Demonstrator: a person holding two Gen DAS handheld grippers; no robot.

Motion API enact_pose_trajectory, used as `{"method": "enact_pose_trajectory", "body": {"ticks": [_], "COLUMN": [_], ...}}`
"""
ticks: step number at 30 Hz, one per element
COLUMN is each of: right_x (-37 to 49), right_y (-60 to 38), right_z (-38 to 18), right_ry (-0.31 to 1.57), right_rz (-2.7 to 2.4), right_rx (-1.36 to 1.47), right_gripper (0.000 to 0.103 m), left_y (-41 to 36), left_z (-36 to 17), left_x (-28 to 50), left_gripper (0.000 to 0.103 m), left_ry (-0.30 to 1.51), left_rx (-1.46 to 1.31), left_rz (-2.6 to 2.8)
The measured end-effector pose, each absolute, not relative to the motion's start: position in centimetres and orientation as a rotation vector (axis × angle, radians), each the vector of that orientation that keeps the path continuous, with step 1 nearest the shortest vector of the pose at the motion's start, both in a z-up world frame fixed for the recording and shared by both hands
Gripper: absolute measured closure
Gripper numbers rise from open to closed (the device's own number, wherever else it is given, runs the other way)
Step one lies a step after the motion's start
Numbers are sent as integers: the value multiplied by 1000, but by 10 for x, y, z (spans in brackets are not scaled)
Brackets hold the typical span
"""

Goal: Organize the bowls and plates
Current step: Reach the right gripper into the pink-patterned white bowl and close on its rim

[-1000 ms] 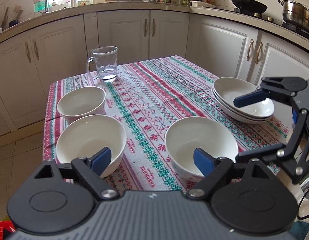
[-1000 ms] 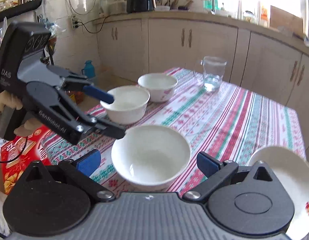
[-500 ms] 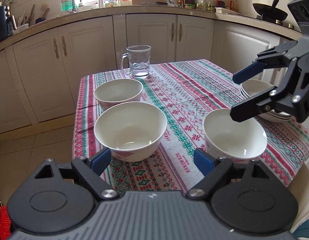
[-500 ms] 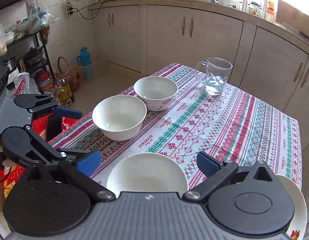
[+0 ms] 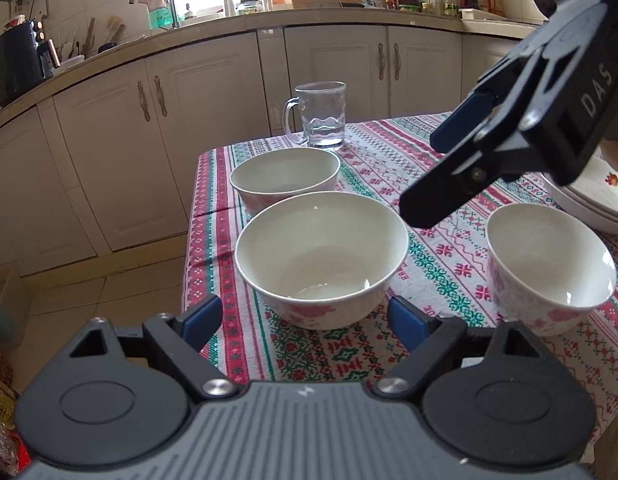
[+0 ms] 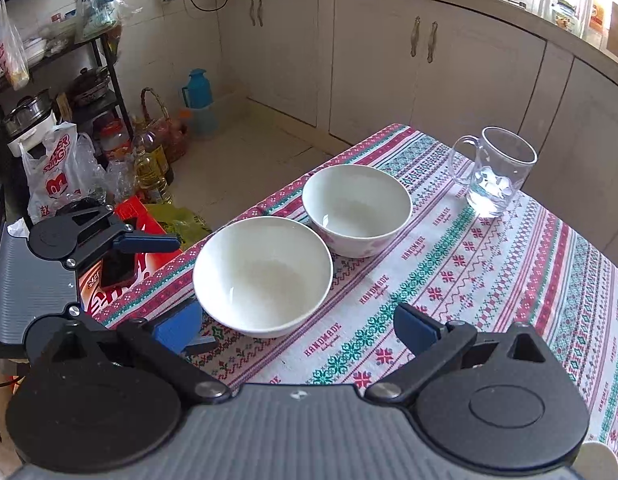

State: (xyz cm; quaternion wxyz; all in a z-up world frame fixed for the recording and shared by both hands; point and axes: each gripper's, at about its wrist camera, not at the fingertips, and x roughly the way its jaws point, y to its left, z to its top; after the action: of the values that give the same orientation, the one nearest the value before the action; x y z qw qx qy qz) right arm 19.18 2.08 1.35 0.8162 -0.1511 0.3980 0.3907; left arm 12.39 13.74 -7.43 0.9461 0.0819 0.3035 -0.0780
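Kitchen cabinets ring our cloth-covered bench (image 5: 449, 248). Taking the near bowl (image 5: 321, 256) as landmark: it sits just ahead of the left gripper (image 5: 305, 318), whose jaws stand wide and empty, lined up either side of it. The right gripper (image 6: 297, 328), also wide and empty, hovers above it. We judge the two could collide, or knock it off the bench edge. Behind it sits the far bowl (image 5: 285, 174), touching or nearly; beyond that, the glass mug (image 5: 323, 116).

R gripper (image 5: 461, 176) swung over bowls.
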Motion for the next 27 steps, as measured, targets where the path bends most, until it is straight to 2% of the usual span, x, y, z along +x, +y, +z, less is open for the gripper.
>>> {"method": "enact_pose_trajectory", "body": {"ticks": [16, 21, 27], "right_x": [241, 247, 248], "right_y": [69, 74, 76], "right_z": [-22, -27, -30], "right_ry": [963, 972, 976], "right_rz": [934, 970, 992], "right_rx": [-340, -345, -350], "right_gripper": [0, 11, 15], "left_y": [133, 135, 135], "left_z": [-92, -93, -93], "left_x": [144, 147, 147], "left_gripper": [14, 14, 14], "left_ry": [616, 610, 595], "left_rx": [235, 231, 249], "left_rz": [-226, -245, -258]}}
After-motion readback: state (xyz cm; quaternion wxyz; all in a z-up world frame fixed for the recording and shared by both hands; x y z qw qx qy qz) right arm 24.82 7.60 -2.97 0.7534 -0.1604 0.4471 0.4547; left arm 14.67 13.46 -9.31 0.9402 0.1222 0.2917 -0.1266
